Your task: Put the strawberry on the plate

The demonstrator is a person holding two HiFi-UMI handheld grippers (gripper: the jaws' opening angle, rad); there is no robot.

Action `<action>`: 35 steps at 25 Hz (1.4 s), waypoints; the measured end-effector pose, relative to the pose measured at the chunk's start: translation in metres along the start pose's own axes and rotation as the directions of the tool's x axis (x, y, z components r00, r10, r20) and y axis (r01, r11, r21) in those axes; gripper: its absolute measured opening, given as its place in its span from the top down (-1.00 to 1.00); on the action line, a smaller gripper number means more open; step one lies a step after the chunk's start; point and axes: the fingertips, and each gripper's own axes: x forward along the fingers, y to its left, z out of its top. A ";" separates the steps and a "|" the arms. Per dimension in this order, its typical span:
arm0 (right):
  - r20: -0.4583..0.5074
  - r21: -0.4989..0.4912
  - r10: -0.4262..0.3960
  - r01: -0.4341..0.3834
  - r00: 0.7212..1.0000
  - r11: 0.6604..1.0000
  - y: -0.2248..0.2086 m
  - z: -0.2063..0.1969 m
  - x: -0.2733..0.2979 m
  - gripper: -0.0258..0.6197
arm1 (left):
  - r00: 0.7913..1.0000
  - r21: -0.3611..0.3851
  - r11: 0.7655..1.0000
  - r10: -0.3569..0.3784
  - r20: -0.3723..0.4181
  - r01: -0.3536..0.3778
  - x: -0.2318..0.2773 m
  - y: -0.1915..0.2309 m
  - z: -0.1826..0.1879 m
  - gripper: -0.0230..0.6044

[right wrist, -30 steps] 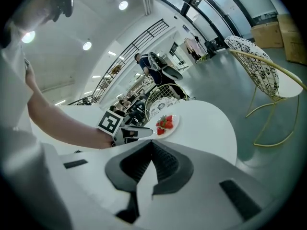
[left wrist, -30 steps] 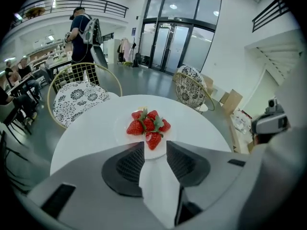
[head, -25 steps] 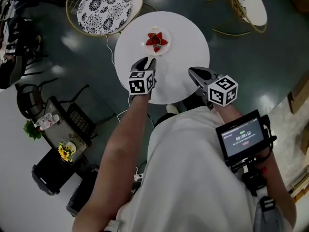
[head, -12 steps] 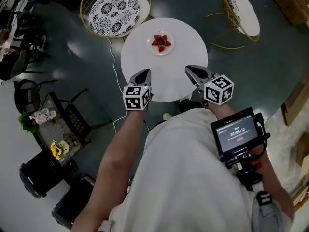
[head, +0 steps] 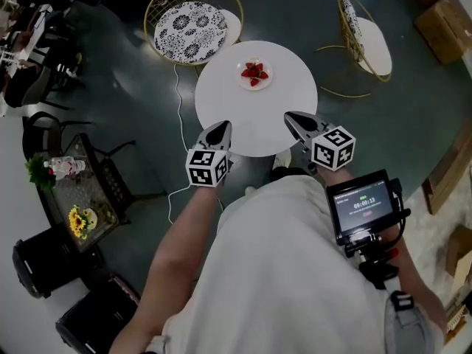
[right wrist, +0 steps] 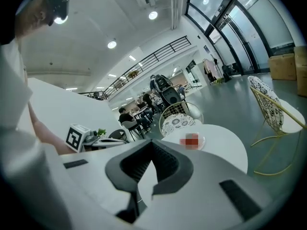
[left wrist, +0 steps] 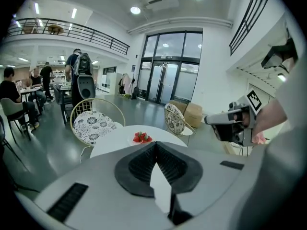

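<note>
Several red strawberries [head: 254,71] lie together on a small white plate [head: 255,82] toward the far side of a round white table [head: 243,120]. Both grippers hang at the table's near edge, well short of the plate. My left gripper [head: 220,130] is shut with nothing in it. In its own view the jaws meet in a point [left wrist: 154,145] just below the strawberries [left wrist: 142,138]. My right gripper [head: 293,119] is likewise shut and empty. From its view the closed jaws [right wrist: 152,145] sit left of the plate [right wrist: 193,141], whose fruit is blurred.
Two gold wire chairs with patterned cushions stand beyond the table, one at the left [head: 193,22] and one at the right [head: 363,34]. A white cable [head: 179,116] runs over the dark floor. A side table with flowers [head: 77,205] is at the left. People [left wrist: 76,63] stand far off.
The table and plate have shrunk and slid away up the head view. Both grippers have drawn back from over the tabletop to its near edge.
</note>
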 end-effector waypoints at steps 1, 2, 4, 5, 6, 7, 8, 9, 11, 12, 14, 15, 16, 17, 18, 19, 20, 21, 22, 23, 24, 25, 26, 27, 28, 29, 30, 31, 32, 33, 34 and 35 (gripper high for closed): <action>0.005 -0.007 0.001 -0.001 1.000 1.000 0.008 0.001 -0.006 0.90 | 1.000 -0.001 1.000 -0.002 0.012 0.002 -0.010 -0.004 0.001 0.90; 0.010 -0.013 0.001 -0.001 1.000 1.000 0.018 0.003 -0.014 0.90 | 1.000 -0.001 1.000 -0.004 0.025 0.004 -0.022 -0.011 0.002 0.90; 0.022 -0.026 -0.001 0.001 1.000 1.000 0.043 0.005 -0.035 0.90 | 0.999 -0.007 1.000 -0.009 0.050 0.009 -0.051 -0.025 0.004 0.90; 0.026 -0.033 0.000 0.001 1.000 0.999 0.055 0.005 -0.042 0.90 | 0.998 -0.012 1.000 -0.011 0.061 0.012 -0.064 -0.030 0.004 0.90; 0.029 -0.038 0.002 -0.001 1.000 0.999 0.063 0.005 -0.045 0.90 | 0.997 -0.018 1.000 -0.013 0.071 0.014 -0.073 -0.031 0.004 0.90; 0.032 -0.043 0.005 -0.004 0.999 0.999 0.067 0.004 -0.045 0.90 | 0.997 -0.023 1.000 -0.014 0.079 0.016 -0.078 -0.030 0.003 0.90; 0.036 -0.047 0.009 -0.007 0.999 0.999 0.069 0.003 -0.043 0.90 | 0.996 -0.026 0.999 -0.018 0.086 0.020 -0.080 -0.028 0.002 0.90; 0.040 -0.049 0.012 -0.011 0.999 0.999 0.069 0.002 -0.041 0.90 | 0.995 -0.027 0.999 -0.022 0.093 0.025 -0.080 -0.027 0.001 0.90; 0.048 -0.054 0.018 -0.015 0.999 0.998 0.068 -0.001 -0.040 0.90 | 0.993 -0.027 0.999 -0.035 0.110 0.038 -0.080 -0.029 0.001 0.90; 0.051 -0.057 0.020 -0.017 0.998 0.998 0.068 -0.002 -0.041 0.90 | 0.992 -0.027 0.999 -0.043 0.120 0.046 -0.081 -0.031 0.003 0.90; 0.056 -0.064 0.025 -0.021 0.998 0.998 0.070 -0.005 -0.044 0.90 | 0.989 -0.024 0.998 -0.060 0.138 0.064 -0.083 -0.037 0.004 0.90; 0.059 -0.069 0.028 -0.024 0.998 0.997 0.071 -0.006 -0.046 0.90 | 0.987 -0.022 0.997 -0.069 0.144 0.073 -0.083 -0.040 0.005 0.90; 0.061 -0.078 0.032 -0.028 0.998 0.997 0.072 -0.007 -0.048 0.90 | 0.986 -0.020 0.996 -0.078 0.149 0.082 -0.083 -0.042 0.005 0.90; 0.063 -0.090 0.038 -0.032 0.997 0.995 0.074 -0.008 -0.049 0.90 | 0.985 -0.019 0.996 -0.085 0.153 0.089 -0.082 -0.045 0.005 0.90; 0.065 -0.102 0.043 -0.036 0.997 0.994 0.075 -0.008 -0.050 0.90 | 0.984 -0.019 0.995 -0.092 0.155 0.096 -0.081 -0.046 0.005 0.90; 0.067 -0.112 0.046 -0.039 0.997 0.993 0.076 -0.009 -0.050 0.90 | 0.983 -0.019 0.995 -0.097 0.156 0.101 -0.079 -0.048 0.005 0.90; 0.068 -0.117 0.047 -0.039 0.997 0.992 0.076 -0.010 -0.050 0.90 | 0.983 -0.019 0.994 -0.101 0.155 0.105 -0.078 -0.049 0.004 0.90; 0.070 -0.117 0.045 -0.037 0.997 0.992 0.075 -0.010 -0.050 0.90 | 0.983 -0.019 0.994 -0.104 0.152 0.109 -0.076 -0.050 0.003 0.90; 0.071 -0.115 0.043 -0.034 0.997 0.993 0.074 -0.011 -0.050 0.90 | 0.983 -0.017 0.994 -0.107 0.149 0.111 -0.075 -0.051 0.002 0.90; 0.073 -0.113 0.041 -0.032 0.996 0.993 0.073 -0.011 -0.049 0.90 | 0.983 -0.015 0.993 -0.110 0.144 0.113 -0.073 -0.051 0.002 0.90; 0.075 -0.112 0.039 -0.031 0.996 0.993 0.072 -0.011 -0.048 0.90 | 0.984 -0.013 0.993 -0.112 0.139 0.115 -0.072 -0.051 0.001 0.90; 0.076 -0.112 0.037 -0.028 0.996 0.993 0.071 -0.010 -0.048 0.90 | 0.984 -0.012 0.993 -0.114 0.135 0.117 -0.071 -0.052 0.000 0.90; 0.076 -0.112 0.034 -0.026 0.997 0.993 0.070 -0.010 -0.049 0.90 | 0.984 -0.012 0.993 -0.117 0.131 0.120 -0.070 -0.054 -0.002 0.90; 0.076 -0.111 0.030 -0.022 0.997 0.994 0.069 -0.010 -0.051 0.90 | 0.984 -0.013 0.992 -0.122 0.128 0.124 -0.068 -0.056 -0.003 0.90; 0.077 -0.111 0.026 -0.017 0.997 0.994 0.068 -0.010 -0.052 0.90 | 0.984 -0.014 0.991 -0.127 0.125 0.129 -0.067 -0.058 -0.005 0.90; 0.078 -0.110 0.022 -0.013 0.997 0.994 0.066 -0.010 -0.053 0.90 | 0.984 -0.013 0.991 -0.132 0.122 0.135 -0.066 -0.059 -0.005 0.90; 0.079 -0.110 0.019 -0.010 0.997 0.994 0.066 -0.010 -0.052 0.90 | 0.983 -0.010 0.990 -0.138 0.120 0.140 -0.065 -0.059 -0.006 0.90; 0.080 -0.109 0.015 -0.007 0.997 0.994 0.065 -0.010 -0.052 0.90 | 0.983 -0.007 0.990 -0.142 0.118 0.144 -0.064 -0.059 -0.006 0.90; 0.080 -0.108 0.012 -0.004 0.997 0.994 0.064 -0.010 -0.052 0.90 | 0.983 -0.004 0.989 -0.144 0.117 0.146 -0.063 -0.059 -0.005 0.90; 0.080 -0.107 0.010 -0.001 0.997 0.994 0.064 -0.010 -0.052 0.90 | 0.982 -0.001 0.989 -0.146 0.116 0.147 -0.063 -0.059 -0.004 0.90; 0.080 -0.105 0.008 0.001 0.997 0.994 0.063 -0.010 -0.052 0.90 | 0.982 0.001 0.989 -0.148 0.115 0.149 -0.062 -0.060 -0.004 0.90; 0.081 -0.103 0.006 0.002 0.997 0.995 0.063 -0.010 -0.052 0.90 | 0.982 0.003 0.989 -0.149 0.115 0.150 -0.061 -0.060 -0.003 0.90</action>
